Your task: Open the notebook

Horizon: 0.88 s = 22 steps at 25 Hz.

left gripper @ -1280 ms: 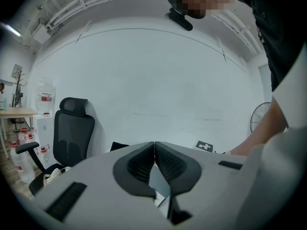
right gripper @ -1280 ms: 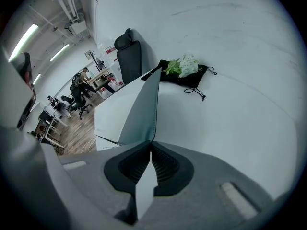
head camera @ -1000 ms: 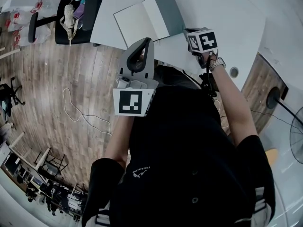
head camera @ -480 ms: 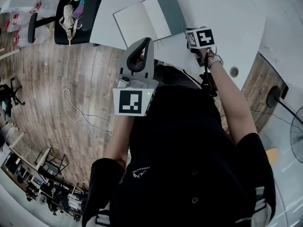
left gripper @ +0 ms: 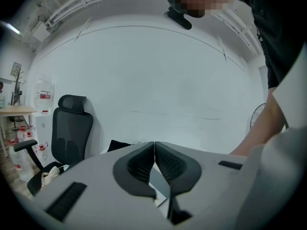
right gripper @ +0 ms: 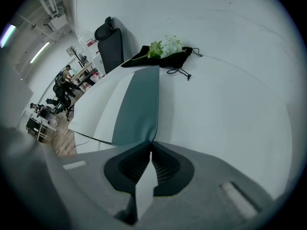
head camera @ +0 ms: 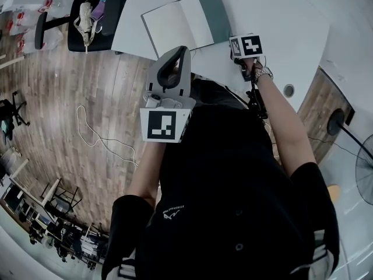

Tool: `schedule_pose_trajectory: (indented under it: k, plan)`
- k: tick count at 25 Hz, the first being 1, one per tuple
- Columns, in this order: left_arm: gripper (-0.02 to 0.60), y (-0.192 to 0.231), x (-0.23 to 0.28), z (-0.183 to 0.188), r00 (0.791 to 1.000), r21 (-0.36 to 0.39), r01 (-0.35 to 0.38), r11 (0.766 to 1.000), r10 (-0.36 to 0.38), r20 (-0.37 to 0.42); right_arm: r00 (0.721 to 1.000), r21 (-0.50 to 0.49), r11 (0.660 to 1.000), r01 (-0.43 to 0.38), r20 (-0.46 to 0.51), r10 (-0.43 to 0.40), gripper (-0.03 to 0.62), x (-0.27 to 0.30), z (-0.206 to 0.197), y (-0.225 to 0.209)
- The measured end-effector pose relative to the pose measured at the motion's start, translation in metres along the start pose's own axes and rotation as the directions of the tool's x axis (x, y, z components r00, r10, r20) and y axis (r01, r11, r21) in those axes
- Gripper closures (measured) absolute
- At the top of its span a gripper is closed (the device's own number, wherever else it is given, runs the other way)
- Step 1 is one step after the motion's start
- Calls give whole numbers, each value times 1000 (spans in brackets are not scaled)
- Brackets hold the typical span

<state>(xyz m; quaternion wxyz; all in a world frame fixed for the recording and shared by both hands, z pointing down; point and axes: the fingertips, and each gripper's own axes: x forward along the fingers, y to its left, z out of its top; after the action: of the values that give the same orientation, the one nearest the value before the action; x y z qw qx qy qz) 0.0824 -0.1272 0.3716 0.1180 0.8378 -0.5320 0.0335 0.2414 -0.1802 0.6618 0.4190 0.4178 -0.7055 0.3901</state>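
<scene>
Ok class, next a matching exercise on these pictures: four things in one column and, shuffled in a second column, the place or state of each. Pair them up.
Things:
1. notebook
2. left gripper
3. right gripper
4. office chair

Places and states:
A. jaws shut on the corner of the teal cover
B. stands on the wood floor beside the white table
C. lies open on that table
D. jaws shut on nothing

Pairs: 1-C, 2-D, 3-A, 4-B
</scene>
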Motion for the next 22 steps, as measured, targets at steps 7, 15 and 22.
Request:
schedule_pose_trajectory:
  k: [7,15,22]
  plan:
    - [575,1,0,0,1000,-2,-12,1000,12,-3,999,-14,1000,22,-28,-22,579,6,-5,-4]
    - [575,1,1,1,1000,-9,-15,1000,15,-5,997,-64,996,58,-53,-61,571,5,-6,-4]
    - [575,-1,3,2,1000,-14,-20,1000,20,-7,995,-184,979,84,-39,-93,563,0,5,7]
